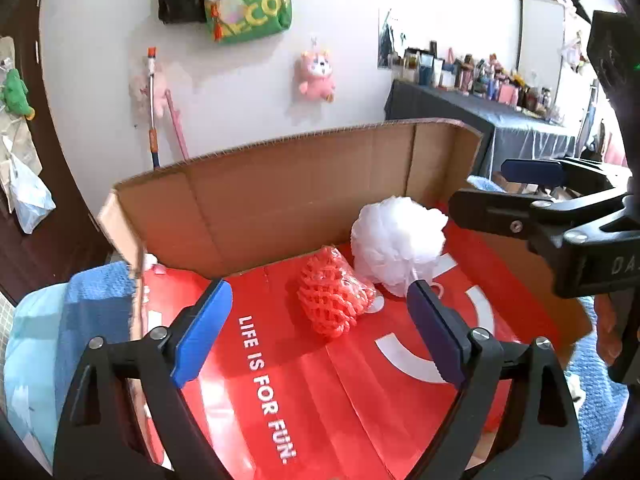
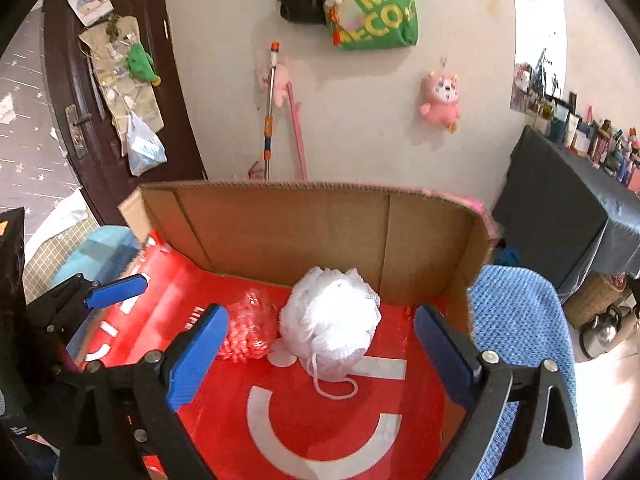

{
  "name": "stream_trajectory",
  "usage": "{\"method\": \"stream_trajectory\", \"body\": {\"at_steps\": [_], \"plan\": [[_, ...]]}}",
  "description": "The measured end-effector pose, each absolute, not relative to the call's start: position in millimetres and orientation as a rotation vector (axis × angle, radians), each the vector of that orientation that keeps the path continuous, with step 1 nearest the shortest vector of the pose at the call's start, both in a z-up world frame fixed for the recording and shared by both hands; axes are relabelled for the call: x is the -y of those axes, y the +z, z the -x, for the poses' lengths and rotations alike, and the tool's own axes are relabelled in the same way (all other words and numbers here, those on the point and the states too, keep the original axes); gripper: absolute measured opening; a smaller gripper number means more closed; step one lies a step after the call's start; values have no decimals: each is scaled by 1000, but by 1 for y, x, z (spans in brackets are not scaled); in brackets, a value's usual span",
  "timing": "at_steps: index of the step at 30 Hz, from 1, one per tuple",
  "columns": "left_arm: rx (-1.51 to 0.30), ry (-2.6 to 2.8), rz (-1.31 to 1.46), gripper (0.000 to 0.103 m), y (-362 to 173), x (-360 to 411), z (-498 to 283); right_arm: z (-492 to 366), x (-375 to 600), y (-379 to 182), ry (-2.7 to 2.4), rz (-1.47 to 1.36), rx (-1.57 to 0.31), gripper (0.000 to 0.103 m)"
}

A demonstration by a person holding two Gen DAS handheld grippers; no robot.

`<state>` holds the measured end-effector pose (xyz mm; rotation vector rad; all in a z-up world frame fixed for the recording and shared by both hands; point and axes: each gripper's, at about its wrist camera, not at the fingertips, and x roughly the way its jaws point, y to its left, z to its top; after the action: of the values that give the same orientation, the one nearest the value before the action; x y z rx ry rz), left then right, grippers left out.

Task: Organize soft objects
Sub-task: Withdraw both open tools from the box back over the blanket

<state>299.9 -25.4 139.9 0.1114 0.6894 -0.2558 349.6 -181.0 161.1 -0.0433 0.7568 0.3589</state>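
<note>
The left hand-held gripper (image 1: 320, 320) is released, its blue-padded jaws spread wide with nothing between them; the right hand-held gripper (image 2: 320, 348) is likewise released and empty, hovering above the box floor. From the left gripper, the orange-red foam mesh sleeve (image 1: 334, 294) lies at about twelve o'clock, resting on the red printed floor of the brown corrugated cardboard box (image 1: 280, 184). At one o'clock from it, touching or just beside the mesh, sits the white ruffled mesh bath pouf (image 1: 398, 240), its cord loop trailing toward the viewer. From the right gripper the pouf is at twelve o'clock and the mesh at ten. Both soft things lie near the back wall of the box, likely so they stay gathered in one container. A blue knitted blanket (image 2: 516, 312) lies outside the box at three o'clock
</note>
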Motion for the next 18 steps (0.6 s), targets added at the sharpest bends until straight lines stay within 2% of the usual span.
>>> {"method": "stream_trajectory", "body": {"at_steps": [5,9,18], "plan": [[-620,-246,-88,94,159,19,-268,-315,187,185,375,33,-680,103],[-553,-245,-76,99,176,18,-236,-285,194,202,385,18,-627,103],[-431,-225,-31,100,193,9,-161,-206,211,222,363,18,-497,103]]}}
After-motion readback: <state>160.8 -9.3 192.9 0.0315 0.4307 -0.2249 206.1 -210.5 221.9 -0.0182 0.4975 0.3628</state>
